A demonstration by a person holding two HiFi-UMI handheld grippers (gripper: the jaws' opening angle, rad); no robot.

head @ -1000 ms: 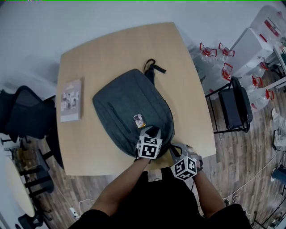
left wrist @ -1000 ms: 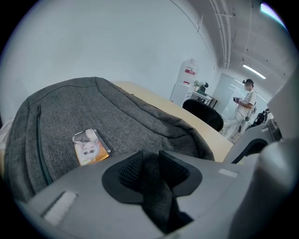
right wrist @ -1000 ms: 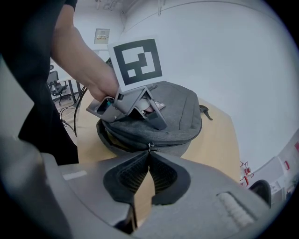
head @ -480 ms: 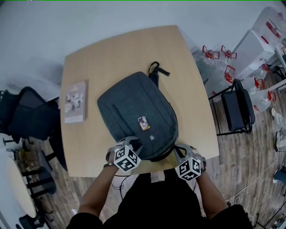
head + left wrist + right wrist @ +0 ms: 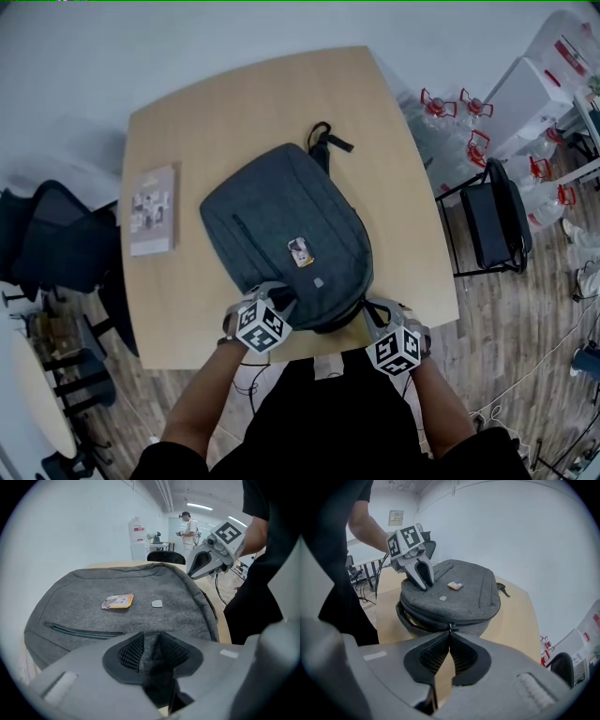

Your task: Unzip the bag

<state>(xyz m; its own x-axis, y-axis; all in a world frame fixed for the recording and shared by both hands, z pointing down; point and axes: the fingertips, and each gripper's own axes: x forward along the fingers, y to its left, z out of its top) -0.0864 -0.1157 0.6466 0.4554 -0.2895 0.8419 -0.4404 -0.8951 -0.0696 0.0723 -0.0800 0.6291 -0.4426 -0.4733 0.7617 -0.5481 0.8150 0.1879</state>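
Note:
A grey backpack lies flat on the wooden table, its handle at the far end. My left gripper is at the bag's near left edge. In the left gripper view a fold of the bag's grey fabric sits between the pads of that gripper, and the jaws are opening. My right gripper is at the bag's near right corner. Its jaws are shut, and the zipper pull runs into their tips. Left of the pull the zip gapes slightly.
A booklet lies on the table to the bag's left. A black chair and water jugs stand to the right of the table, an office chair to its left. A person stands far off.
My left gripper has moved from the middle of the bag's near end to its near left edge. The right gripper has stayed at the near right corner.

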